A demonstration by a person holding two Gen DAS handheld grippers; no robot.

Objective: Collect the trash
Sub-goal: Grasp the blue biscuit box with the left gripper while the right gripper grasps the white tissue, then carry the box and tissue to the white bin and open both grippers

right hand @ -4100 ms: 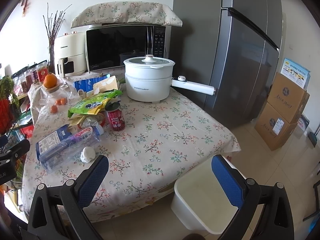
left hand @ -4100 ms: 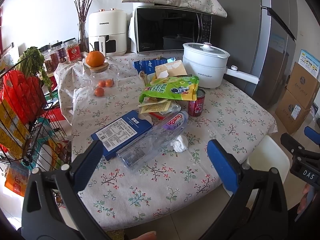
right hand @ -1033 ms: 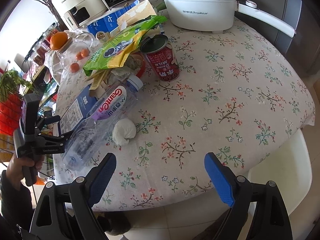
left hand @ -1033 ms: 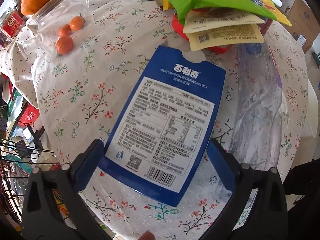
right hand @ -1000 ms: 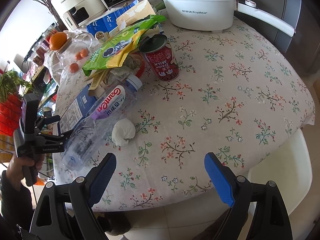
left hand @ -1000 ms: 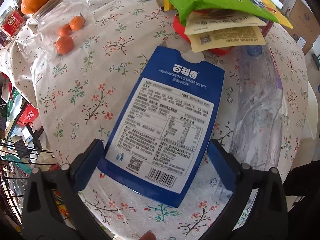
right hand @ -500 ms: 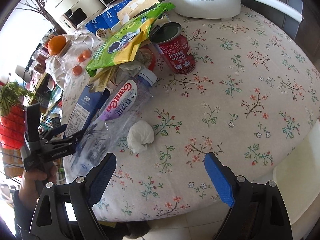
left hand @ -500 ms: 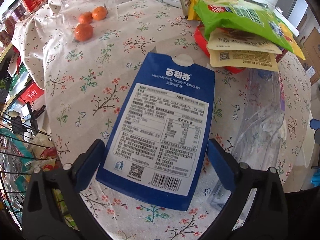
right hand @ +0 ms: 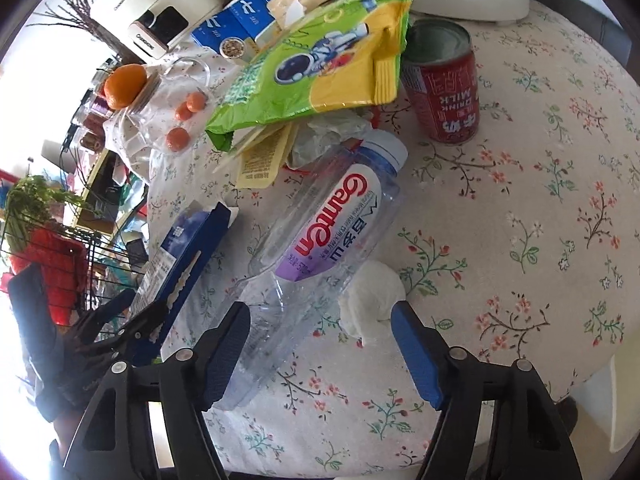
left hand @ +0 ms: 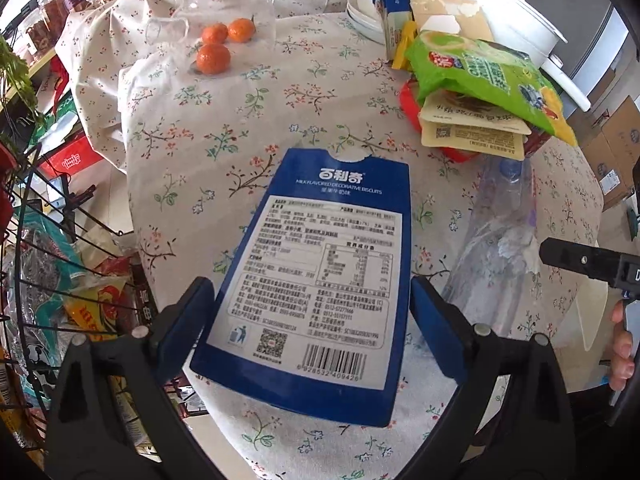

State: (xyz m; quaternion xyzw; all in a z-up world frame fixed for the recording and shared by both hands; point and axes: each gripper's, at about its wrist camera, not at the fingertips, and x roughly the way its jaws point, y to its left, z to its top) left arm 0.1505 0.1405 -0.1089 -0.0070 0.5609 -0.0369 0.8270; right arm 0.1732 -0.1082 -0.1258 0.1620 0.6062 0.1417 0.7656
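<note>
**Two grippers reach for the trash on the flowery table**

The left gripper [left hand: 310,312] is wide open, with one finger on each side of the near end of the blue biscuit box [left hand: 320,276]. The fingers sit just beside the box edges, and it is hard to tell if they touch yet. The box lies flat near the table edge.

The right gripper [right hand: 320,344] is wide open too and holds nothing. Between its fingers are the bottom end of the clear plastic bottle [right hand: 320,240] and a white crumpled tissue [right hand: 370,296]. The bottle lies on its side, just beside the box, and the tissue touches the bottle.

Past the bottle's cap is a pile: a green snack bag [right hand: 320,60] on top of some flat yellow packets [right hand: 262,156]. A red milk can [right hand: 442,88] stands just past the bag, and it looks open at the top.

It looks like the job has only just begun, since no trash is lifted yet. The box, bottle, tissue, bag, packets and can all seem left to do.

A glass jar [left hand: 224,12] lies far from the box, with small oranges [left hand: 214,58] in and by it. A corner of a white bin [right hand: 622,408] shows by the table edge, below the tissue, and what is inside cannot be seen
</note>
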